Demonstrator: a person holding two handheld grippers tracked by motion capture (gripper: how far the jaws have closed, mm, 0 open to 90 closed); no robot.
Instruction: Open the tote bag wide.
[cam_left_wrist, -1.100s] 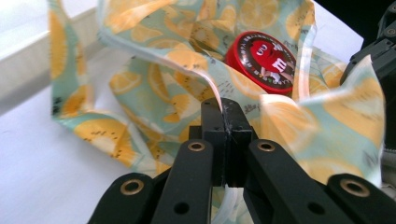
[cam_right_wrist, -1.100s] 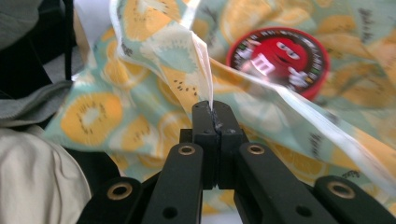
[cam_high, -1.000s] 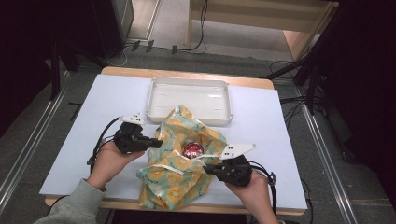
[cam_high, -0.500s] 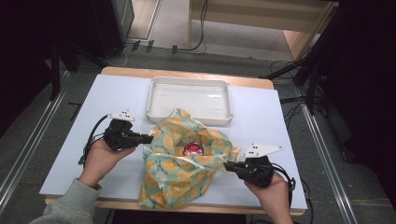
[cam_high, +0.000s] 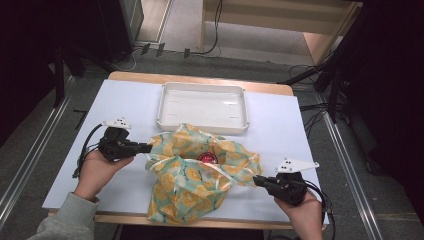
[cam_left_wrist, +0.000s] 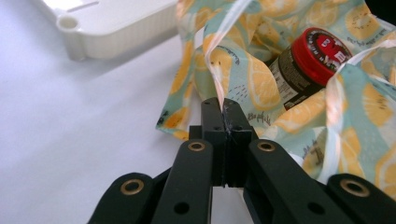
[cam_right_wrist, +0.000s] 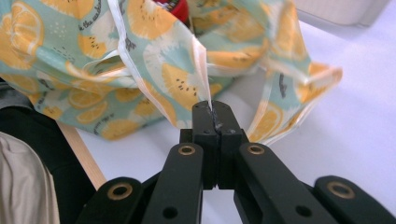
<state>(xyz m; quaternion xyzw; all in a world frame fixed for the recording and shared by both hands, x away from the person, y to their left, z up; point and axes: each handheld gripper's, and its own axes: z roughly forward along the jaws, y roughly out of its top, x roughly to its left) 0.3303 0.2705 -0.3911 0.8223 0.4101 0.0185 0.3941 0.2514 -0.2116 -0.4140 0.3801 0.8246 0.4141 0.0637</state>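
Lying open near the front edge of the bench (cam_high: 125, 100), a cloth bag (cam_high: 192, 185) printed with orange slices on pale green holds a dark jar with a red lid (cam_high: 206, 157); the jar sits in the bag's mouth, its lid facing up in the high view. In the left gripper view the jar (cam_left_wrist: 308, 65) leans on its side among the folds, label partly showing. The left gripper (cam_high: 145, 148) has its fingers pressed together, pinching the bag's left edge on a pale hem strip. The right gripper (cam_high: 257, 180) does likewise, its fingers clamped on the right edge, so the mouth is stretched between the two. The bag's lower end hangs a little over the front edge. Behind the bag, just beside it, sits a white rectangular tray (cam_high: 165, 107) with nothing inside. A white sheet covers the bench. Dark cables lie on the floor (cam_high: 30, 150) beyond and to the right.
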